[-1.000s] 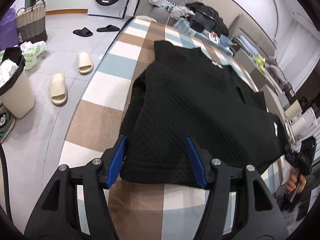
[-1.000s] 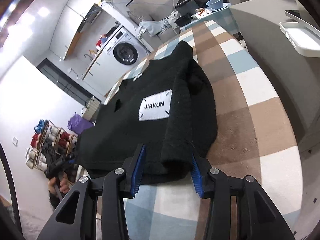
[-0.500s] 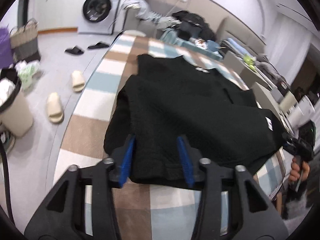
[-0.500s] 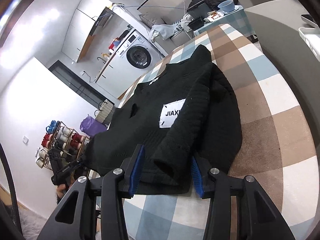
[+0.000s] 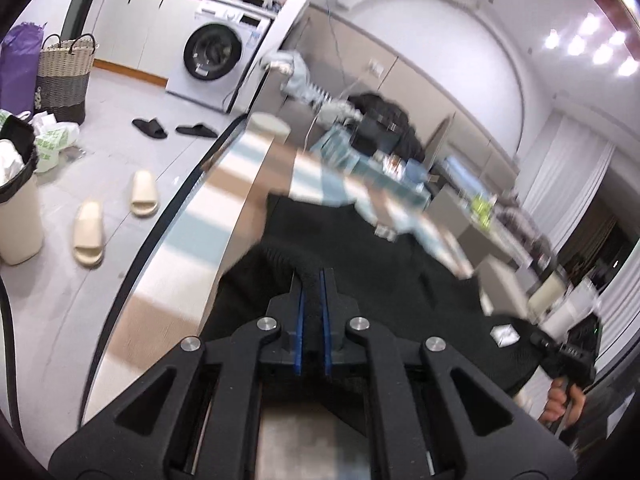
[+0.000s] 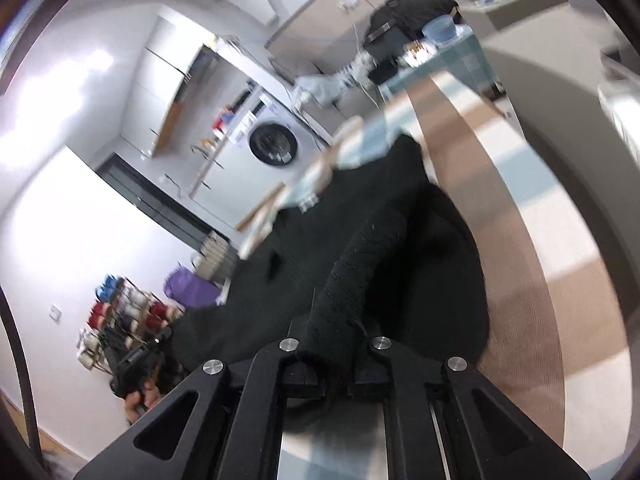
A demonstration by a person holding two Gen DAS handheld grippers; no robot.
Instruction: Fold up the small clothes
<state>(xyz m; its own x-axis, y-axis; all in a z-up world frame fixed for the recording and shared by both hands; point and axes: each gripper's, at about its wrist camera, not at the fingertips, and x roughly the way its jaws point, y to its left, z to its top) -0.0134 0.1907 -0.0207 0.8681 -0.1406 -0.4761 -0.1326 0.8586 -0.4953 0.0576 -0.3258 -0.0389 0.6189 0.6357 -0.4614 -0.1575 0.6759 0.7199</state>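
Observation:
A black knitted sweater (image 5: 360,280) lies on a table with a brown, blue and white checked cloth (image 5: 224,208). My left gripper (image 5: 313,276) is shut on the sweater's near hem and lifts a fold of it. My right gripper (image 6: 332,344) is shut on the other hem corner of the sweater (image 6: 360,248) and raises a ridge of fabric off the checked cloth (image 6: 520,208). Each view shows the other gripper at the sweater's far corner. Both views are motion-blurred.
On the floor to the left are a bin (image 5: 16,200), beige slippers (image 5: 88,232), black slippers (image 5: 150,128), a woven basket (image 5: 66,76) and a washing machine (image 5: 212,56). Clutter and a bowl (image 6: 440,28) sit at the table's far end.
Both grippers have closed on the sweater's near hem and lifted it off the table. Both cameras have tilted up and swung; the views are now blurred.

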